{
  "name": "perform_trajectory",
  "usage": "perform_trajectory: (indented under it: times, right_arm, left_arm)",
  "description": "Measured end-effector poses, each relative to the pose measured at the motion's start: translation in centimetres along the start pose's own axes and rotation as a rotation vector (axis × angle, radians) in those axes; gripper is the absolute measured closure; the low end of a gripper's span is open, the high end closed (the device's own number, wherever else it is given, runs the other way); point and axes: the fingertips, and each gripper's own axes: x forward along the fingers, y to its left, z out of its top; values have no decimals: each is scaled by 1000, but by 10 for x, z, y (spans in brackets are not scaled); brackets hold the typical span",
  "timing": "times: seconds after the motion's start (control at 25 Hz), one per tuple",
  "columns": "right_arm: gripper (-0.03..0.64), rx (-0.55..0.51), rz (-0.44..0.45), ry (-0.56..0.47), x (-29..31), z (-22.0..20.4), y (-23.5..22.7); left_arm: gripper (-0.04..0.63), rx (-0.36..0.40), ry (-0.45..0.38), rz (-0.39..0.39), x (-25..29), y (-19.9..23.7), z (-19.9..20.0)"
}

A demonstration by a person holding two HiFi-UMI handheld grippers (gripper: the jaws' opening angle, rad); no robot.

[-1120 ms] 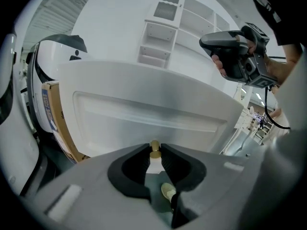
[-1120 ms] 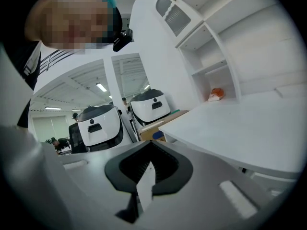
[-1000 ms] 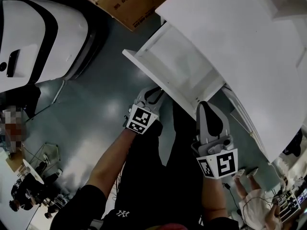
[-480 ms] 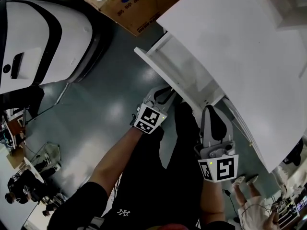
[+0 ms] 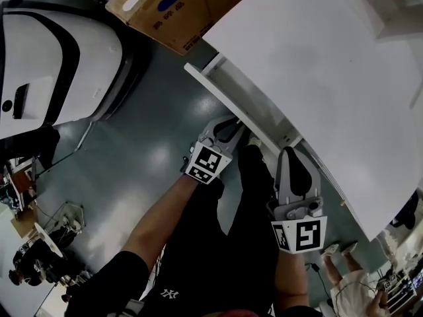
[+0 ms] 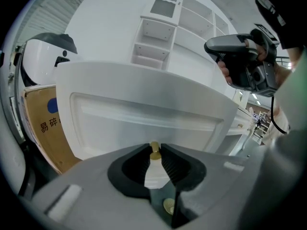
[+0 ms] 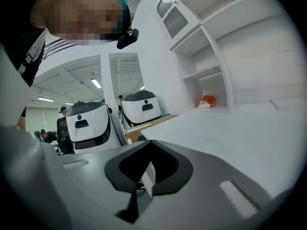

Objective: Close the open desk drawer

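The white drawer (image 5: pixel 228 101) stands only a narrow strip out from under the white desk top (image 5: pixel 330 65). In the left gripper view its panelled front (image 6: pixel 144 114) fills the middle, with a small brass knob (image 6: pixel 154 147) on it. My left gripper (image 5: pixel 228 129) is up against that front, and its jaws (image 6: pixel 154 153) are shut on the knob. My right gripper (image 5: pixel 291 162) hovers at the desk's edge to the right of the drawer, touching nothing. Its jaws (image 7: pixel 149 169) are shut with nothing between them.
A cardboard box (image 5: pixel 178 12) stands on the grey floor just left of the desk. A large white machine (image 5: pixel 59 51) is further left. White shelves (image 7: pixel 211 56) rise at the back of the desk, with an orange thing (image 7: pixel 207 101) on one. My legs (image 5: pixel 218 243) are below the drawer.
The drawer has slid well in under the desk, with my left gripper following it on the knob. The right gripper moved a little toward the desk edge.
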Motion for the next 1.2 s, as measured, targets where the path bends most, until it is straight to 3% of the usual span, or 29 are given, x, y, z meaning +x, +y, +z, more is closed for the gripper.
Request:
perform_trajectory:
  times: [1.2]
  right_arm:
    - [595,-49,-50,-8,9,5,-42]
  left_arm:
    - [523,-8,-44,-42,57,9,36]
